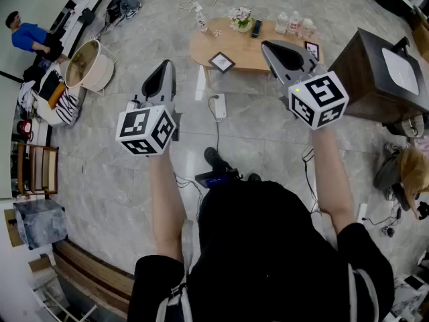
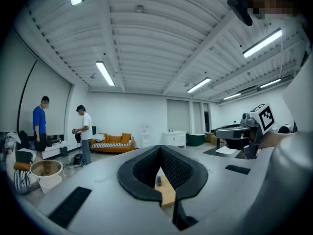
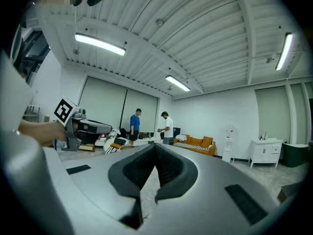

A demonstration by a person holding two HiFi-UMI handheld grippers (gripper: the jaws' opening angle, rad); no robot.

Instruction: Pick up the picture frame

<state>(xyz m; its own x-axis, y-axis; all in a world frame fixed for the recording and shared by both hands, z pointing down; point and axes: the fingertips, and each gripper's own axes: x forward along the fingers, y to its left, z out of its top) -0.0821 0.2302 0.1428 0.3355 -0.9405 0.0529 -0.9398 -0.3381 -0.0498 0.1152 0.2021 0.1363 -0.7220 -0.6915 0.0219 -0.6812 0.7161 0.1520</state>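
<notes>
The picture frame (image 1: 222, 62), small with a black border, lies at the near edge of a low oval wooden table (image 1: 234, 51) far ahead of me. A second small dark frame (image 1: 312, 48) stands at the table's right end. Both grippers are held level in the air, well short of the table. My left gripper (image 1: 165, 69) (image 2: 159, 151) is shut and holds nothing; through the gap below its tips a strip of the wooden table (image 2: 167, 194) shows. My right gripper (image 1: 275, 49) (image 3: 154, 148) is shut too, with nothing held.
Flowers (image 1: 240, 17), bottles (image 1: 293, 23) and a dark remote (image 1: 256, 28) share the table. A dark cabinet (image 1: 375, 79) stands right of it. A round basket (image 1: 90, 64) sits left. Cables and a white power strip (image 1: 219, 106) lie on the floor. People stand at the far left (image 1: 30, 35).
</notes>
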